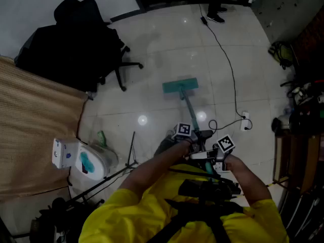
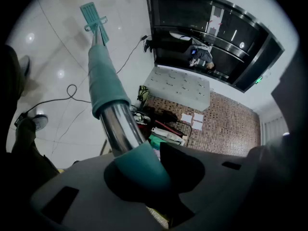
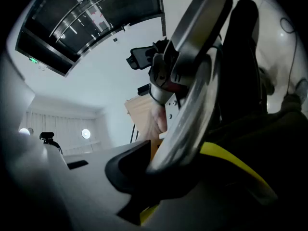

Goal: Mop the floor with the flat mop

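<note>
The flat mop's teal head (image 1: 179, 86) lies flat on the pale tiled floor in the middle of the head view. Its handle (image 1: 190, 110) slants back toward me. My left gripper (image 1: 194, 137) is shut on the handle, further down the shaft. My right gripper (image 1: 214, 156) is shut on it just behind, nearer my yellow shirt. In the left gripper view the chrome tube with its teal sleeve (image 2: 108, 88) passes between the jaws of the left gripper (image 2: 144, 165), and the mop head (image 2: 91, 12) shows far off. In the right gripper view the right gripper (image 3: 163, 162) clamps the shiny handle (image 3: 190, 95).
A black office chair draped with a dark jacket (image 1: 83, 39) stands at the back left. A tan panel (image 1: 30, 130) and a white bucket (image 1: 86, 158) are at the left. A black cable (image 1: 230, 70) runs to a power strip (image 1: 246, 119). Cluttered shelves (image 1: 301, 115) line the right.
</note>
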`<move>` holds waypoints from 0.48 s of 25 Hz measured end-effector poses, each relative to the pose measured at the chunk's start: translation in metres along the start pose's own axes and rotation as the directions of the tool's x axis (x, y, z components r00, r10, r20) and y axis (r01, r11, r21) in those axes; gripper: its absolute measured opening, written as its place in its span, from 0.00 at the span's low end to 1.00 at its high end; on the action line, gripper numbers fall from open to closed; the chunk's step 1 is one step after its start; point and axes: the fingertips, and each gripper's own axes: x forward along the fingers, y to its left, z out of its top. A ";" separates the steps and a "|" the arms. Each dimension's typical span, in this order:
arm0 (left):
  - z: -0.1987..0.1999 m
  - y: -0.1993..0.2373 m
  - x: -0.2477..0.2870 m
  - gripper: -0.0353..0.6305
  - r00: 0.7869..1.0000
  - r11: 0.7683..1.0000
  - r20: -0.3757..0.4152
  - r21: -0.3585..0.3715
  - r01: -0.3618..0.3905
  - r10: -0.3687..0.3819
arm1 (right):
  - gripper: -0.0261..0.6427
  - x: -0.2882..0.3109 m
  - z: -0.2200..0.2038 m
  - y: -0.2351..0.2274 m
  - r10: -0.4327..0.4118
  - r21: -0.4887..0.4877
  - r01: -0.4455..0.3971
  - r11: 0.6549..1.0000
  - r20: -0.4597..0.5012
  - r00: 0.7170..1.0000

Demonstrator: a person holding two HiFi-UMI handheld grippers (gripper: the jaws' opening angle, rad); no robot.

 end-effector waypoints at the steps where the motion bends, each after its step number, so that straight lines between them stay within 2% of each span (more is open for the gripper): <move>1: 0.017 -0.005 0.000 0.19 1.000 1.000 -0.008 0.010 -0.002 0.002 | 0.13 0.003 0.017 0.005 0.006 -0.009 -0.006 1.000 0.004 1.000; 4: 0.072 -0.020 0.001 0.19 1.000 0.999 -0.029 0.033 -0.008 0.009 | 0.13 0.009 0.073 0.019 0.015 -0.023 -0.015 1.000 0.018 1.000; 8: 0.158 -0.047 0.015 0.19 0.998 1.000 -0.068 0.014 0.006 -0.005 | 0.13 0.002 0.167 0.050 0.016 -0.006 -0.015 1.000 0.090 0.996; 12: 0.225 -0.079 0.013 0.19 0.983 0.998 -0.171 0.013 -0.066 0.067 | 0.13 0.009 0.251 0.093 0.072 -0.012 -0.071 0.997 0.193 0.979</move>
